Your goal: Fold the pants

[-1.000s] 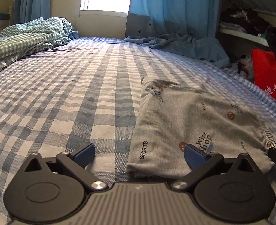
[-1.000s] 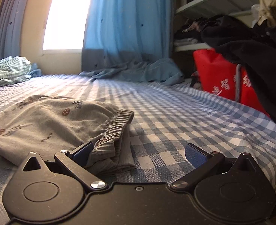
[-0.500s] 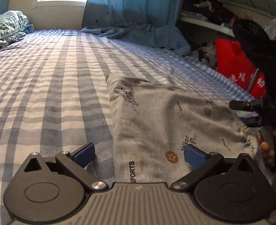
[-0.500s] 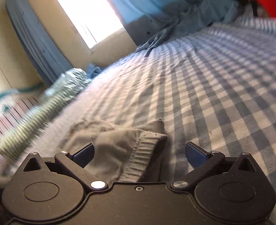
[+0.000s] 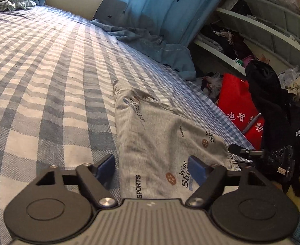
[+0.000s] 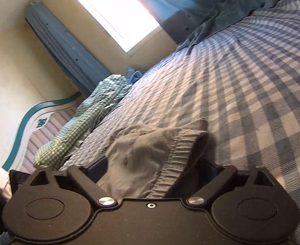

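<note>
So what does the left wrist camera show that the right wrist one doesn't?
Only the left wrist view shows the red bag, the shelves, the SPORTS print and the left gripper, jaws wide open. Only the right wrist view shows the window, the headboard and the ribbed waistband between the right gripper's fingers. Both show the grey pants on the checked bedsheet.

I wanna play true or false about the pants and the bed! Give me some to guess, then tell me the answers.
1. The pants are grey. True.
2. The pants hang on a hanger. False: they lie on the checked bed sheet.
3. The left gripper is wide open. True.
4. The bag beside the bed is green. False: it is red.
5. The pants' waistband sits between the right gripper's fingers. True.
</note>
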A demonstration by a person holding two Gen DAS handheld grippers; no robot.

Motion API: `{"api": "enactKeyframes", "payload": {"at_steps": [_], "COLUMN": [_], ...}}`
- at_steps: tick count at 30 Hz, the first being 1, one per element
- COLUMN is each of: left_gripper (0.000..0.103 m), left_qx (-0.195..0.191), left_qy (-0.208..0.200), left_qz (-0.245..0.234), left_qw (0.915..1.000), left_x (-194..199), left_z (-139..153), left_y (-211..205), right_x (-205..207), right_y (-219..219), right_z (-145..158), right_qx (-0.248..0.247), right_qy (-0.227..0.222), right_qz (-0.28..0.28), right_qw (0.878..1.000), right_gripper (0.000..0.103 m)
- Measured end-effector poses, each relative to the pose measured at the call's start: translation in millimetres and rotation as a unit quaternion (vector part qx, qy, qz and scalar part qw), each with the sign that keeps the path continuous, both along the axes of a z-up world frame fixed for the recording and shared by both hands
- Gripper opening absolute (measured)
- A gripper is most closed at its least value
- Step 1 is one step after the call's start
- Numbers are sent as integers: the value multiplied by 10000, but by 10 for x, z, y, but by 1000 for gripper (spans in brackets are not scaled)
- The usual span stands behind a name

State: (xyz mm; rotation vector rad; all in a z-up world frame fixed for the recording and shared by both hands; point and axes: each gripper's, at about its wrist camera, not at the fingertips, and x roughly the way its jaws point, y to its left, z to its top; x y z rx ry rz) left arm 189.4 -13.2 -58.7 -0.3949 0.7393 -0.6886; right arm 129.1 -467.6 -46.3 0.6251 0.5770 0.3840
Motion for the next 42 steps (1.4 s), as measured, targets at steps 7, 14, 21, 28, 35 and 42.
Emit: {"api": "enactKeyframes", "payload": {"at_steps": [7, 14, 21, 28, 35, 42], "left_gripper": [35, 17, 12, 11, 11, 11], "left_qx": [846, 1433, 2281, 2106, 2228, 2360], "left_qy": [32, 378, 46, -136, -474, -823], "left_qz": [659, 1266, 1157, 905, 921, 1489], "left_qw": [9942, 9808, 9667, 9733, 9693, 9567], "left_x": [-161, -227, -313, -313, -197, 25], "left_z": [63, 250, 542, 763, 959, 1225], "left_y": [-178, -392, -708, -677, -465, 129], "right_x": [-13, -82, -214, -248, -77, 501], "right_y": [-20, 222, 610, 737, 1040, 1717], "right_z": [-74, -5, 149, 292, 622, 957], "right_qx": [-78, -890, -2128, -2217, -2251, -2221], "right_qy": [219, 113, -297, -393, -732, -1255], "right_qz": [-502, -664, -890, -1140, -970, -464], "right_qw": [9985, 9937, 9726, 9676, 9667, 9658], "right_gripper": [41, 32, 16, 13, 12, 12]}}
